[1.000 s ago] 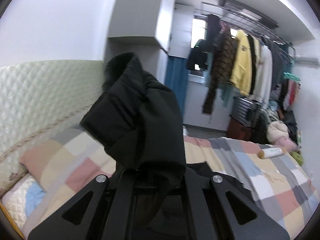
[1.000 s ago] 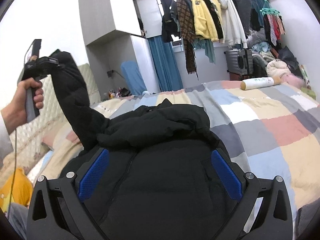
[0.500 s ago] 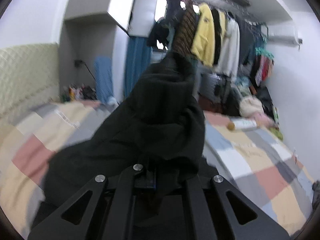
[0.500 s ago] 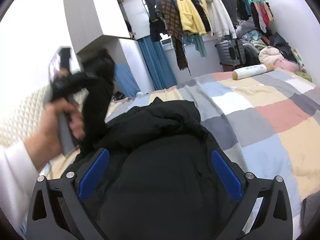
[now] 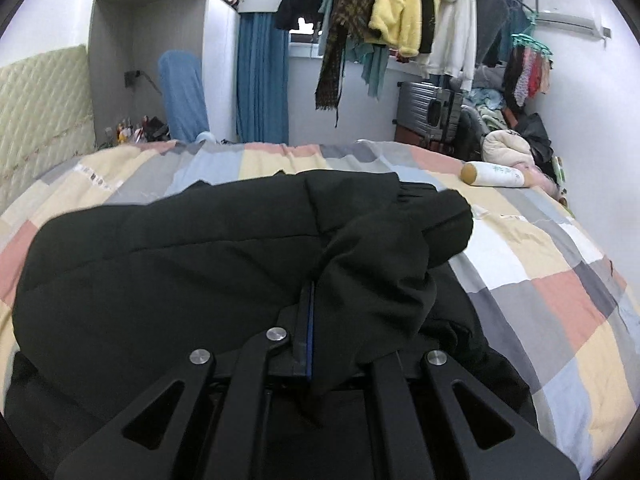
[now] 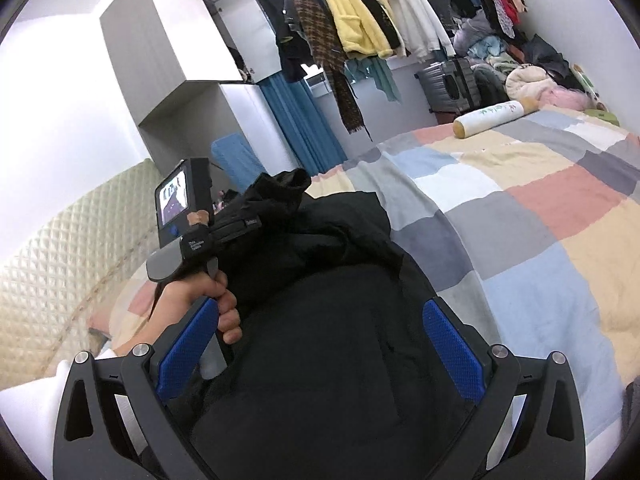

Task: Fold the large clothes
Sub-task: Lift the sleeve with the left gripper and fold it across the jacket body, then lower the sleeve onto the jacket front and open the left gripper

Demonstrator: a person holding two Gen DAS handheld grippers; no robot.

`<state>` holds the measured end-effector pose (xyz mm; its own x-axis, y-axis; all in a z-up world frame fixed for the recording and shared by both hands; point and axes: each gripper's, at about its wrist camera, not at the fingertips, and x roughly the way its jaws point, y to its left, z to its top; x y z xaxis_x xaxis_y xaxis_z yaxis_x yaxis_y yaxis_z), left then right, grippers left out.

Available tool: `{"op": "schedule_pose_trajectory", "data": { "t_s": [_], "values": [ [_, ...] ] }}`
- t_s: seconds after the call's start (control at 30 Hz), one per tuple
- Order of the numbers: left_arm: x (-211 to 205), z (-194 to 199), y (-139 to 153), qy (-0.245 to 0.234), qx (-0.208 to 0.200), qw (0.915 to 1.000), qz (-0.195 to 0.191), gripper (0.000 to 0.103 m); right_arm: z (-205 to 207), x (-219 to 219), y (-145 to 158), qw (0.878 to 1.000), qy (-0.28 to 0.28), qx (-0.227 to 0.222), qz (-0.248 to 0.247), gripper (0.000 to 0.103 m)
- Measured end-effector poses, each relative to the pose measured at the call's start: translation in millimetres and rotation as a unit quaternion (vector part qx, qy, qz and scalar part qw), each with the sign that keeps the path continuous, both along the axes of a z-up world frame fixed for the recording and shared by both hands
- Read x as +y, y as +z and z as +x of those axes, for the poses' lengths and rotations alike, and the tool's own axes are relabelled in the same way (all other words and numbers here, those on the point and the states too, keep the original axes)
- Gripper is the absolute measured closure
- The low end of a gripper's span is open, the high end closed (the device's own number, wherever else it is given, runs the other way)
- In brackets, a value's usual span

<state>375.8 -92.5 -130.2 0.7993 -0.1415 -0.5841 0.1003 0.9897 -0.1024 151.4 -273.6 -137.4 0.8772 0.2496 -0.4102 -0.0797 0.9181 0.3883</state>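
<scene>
A large black padded jacket [image 5: 160, 280] lies on the checked bedspread [image 5: 540, 264]; it also fills the right wrist view [image 6: 340, 340]. My left gripper [image 5: 316, 304] is shut on the jacket's black sleeve [image 5: 384, 264], holding it low over the jacket body. The right wrist view shows the left gripper [image 6: 256, 216] in the person's hand with the sleeve end [image 6: 280, 188] bunched in it. My right gripper [image 6: 320, 356] is open, its blue pads [image 6: 452, 352] spread wide just above the jacket, holding nothing.
A cream bolster [image 5: 496, 174] lies at the bed's far right. A rack of hanging clothes [image 5: 400, 8] and a suitcase [image 5: 430, 108] stand beyond the bed. A quilted headboard [image 6: 52, 272] is on the left. The bedspread [image 6: 540, 220] stretches to the right.
My left gripper has swung the sleeve from high up by the headboard down and across over the jacket body. My right gripper has stayed open above the jacket.
</scene>
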Motion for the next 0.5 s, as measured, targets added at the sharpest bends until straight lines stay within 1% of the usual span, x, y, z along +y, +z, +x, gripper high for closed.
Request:
{"op": "schedule_pose_trajectory", "data": {
  "t_s": [0.17, 0.23, 0.3, 0.33, 0.37, 0.4, 0.47, 0.5],
  "values": [
    [1.2, 0.9, -2.4, 0.008, 0.008, 0.9997, -0.02, 0.098, -0.9, 2.2, 0.4, 1.0, 0.003, 0.0, -0.005, 0.0],
    [3.4, 1.1, -1.1, 0.009, 0.023, 0.9993, -0.028, 0.093, -0.9, 2.1, 1.2, 1.0, 0.003, 0.002, -0.005, 0.0],
    [4.8, 2.5, -2.9, 0.004, 0.05, 0.998, -0.04, 0.077, -1.4, 3.0, 1.8, 1.0, 0.003, 0.0, -0.008, 0.0],
    [6.1, 2.0, -1.7, -0.002, 0.06, 0.9972, -0.043, 0.071, -2.1, 4.7, 2.5, 1.0, 0.003, -0.001, -0.012, 0.0],
    [7.2, 0.9, 0.3, -0.006, 0.062, 0.9971, -0.044, 0.057, -2.6, 7.0, 3.1, 1.0, 0.003, -0.002, -0.018, 0.0],
    [8.0, -3.6, 4.2, -0.01, 0.058, 0.9973, -0.043, 0.038, -2.9, 9.3, 3.5, 1.0, 0.004, -0.002, -0.023, 0.0],
    [10.7, -13.4, 12.7, -0.012, 0.046, 0.9982, -0.037, 0.023, -2.5, 13.9, 4.0, 1.0, 0.009, -0.001, -0.03, 0.0],
    [12.5, -17.2, 15.2, -0.015, 0.041, 0.9984, -0.035, 0.023, -2.2, 15.1, 4.0, 0.999, 0.01, 0.0, -0.032, 0.0]
  ]
}}
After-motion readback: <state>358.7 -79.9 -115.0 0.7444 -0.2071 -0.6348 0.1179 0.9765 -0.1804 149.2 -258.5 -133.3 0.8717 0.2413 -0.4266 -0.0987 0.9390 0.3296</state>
